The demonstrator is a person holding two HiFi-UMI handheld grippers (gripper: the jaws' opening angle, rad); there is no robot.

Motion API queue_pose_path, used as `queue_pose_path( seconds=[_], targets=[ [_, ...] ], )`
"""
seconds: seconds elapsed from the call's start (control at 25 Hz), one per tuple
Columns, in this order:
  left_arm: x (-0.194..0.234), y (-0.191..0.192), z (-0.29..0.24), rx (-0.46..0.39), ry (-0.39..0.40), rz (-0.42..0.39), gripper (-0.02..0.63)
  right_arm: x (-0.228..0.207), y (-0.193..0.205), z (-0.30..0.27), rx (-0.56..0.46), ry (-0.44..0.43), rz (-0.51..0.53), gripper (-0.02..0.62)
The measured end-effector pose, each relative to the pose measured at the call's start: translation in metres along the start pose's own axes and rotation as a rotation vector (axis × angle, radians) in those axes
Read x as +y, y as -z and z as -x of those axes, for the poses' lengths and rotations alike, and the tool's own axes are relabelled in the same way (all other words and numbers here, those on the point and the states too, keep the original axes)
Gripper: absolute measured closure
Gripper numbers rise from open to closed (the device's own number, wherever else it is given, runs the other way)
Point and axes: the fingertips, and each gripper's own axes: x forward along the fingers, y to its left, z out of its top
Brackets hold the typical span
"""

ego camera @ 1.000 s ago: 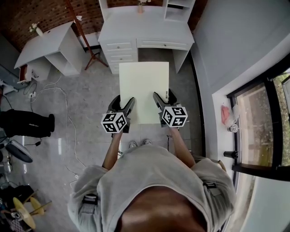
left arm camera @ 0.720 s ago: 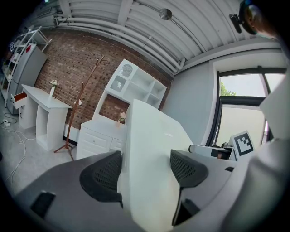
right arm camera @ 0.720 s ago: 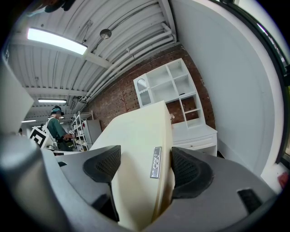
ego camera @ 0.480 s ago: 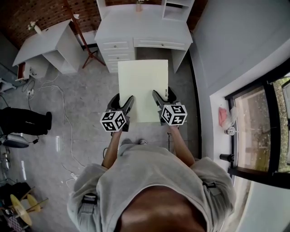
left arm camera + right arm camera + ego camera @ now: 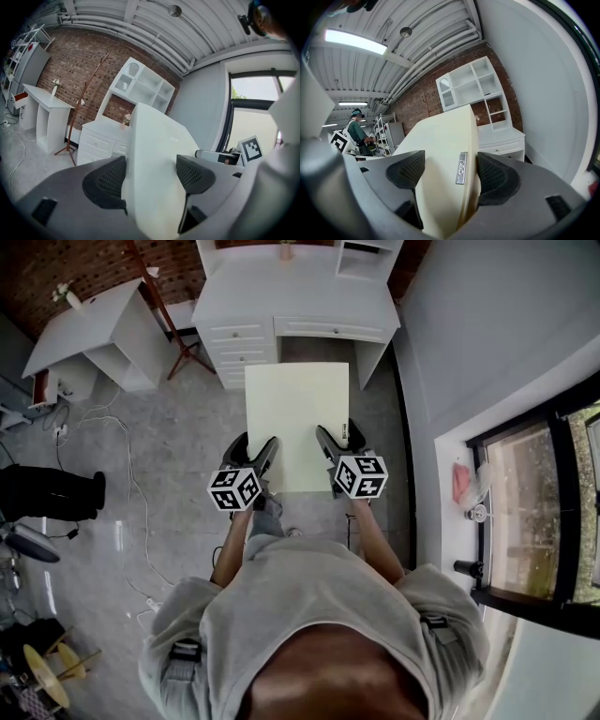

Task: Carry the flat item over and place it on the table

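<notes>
A pale cream rectangular flat panel (image 5: 296, 423) is being held level by its near edge, its far edge facing the white table (image 5: 300, 296) close ahead.

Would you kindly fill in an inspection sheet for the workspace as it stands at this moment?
Surface: white desk with drawers, ahead of the person; top mostly bare, small vase at its back.
Job's things: flat cream panel, carried above the floor, not yet on the desk.
Clutter: small items on the floor at the lower left, too small to name.
Grippers: left gripper and right gripper each shut on the panel's near edge.
Cables: white cable trailing over the floor, left of the person.
Surroundings: second white desk, coat stand, brick wall, window, another person's legs.
</notes>
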Motion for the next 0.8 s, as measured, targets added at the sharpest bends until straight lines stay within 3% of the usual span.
queue_pose_path(
  seconds=[0.48, 0.8],
  targets=[
    [0.047, -0.024, -0.066, 0.014, 0.035, 0.012, 0.262, -0.020, -0.014, -0.075, 0.004, 0.035, 0.004, 0.229],
    [0.092, -0.064, -0.117, 0.015, 0.054, 0.024, 0.262, -0.026, -0.042, -0.145, 0.008, 0.054, 0.014, 0.229]
  ],
)
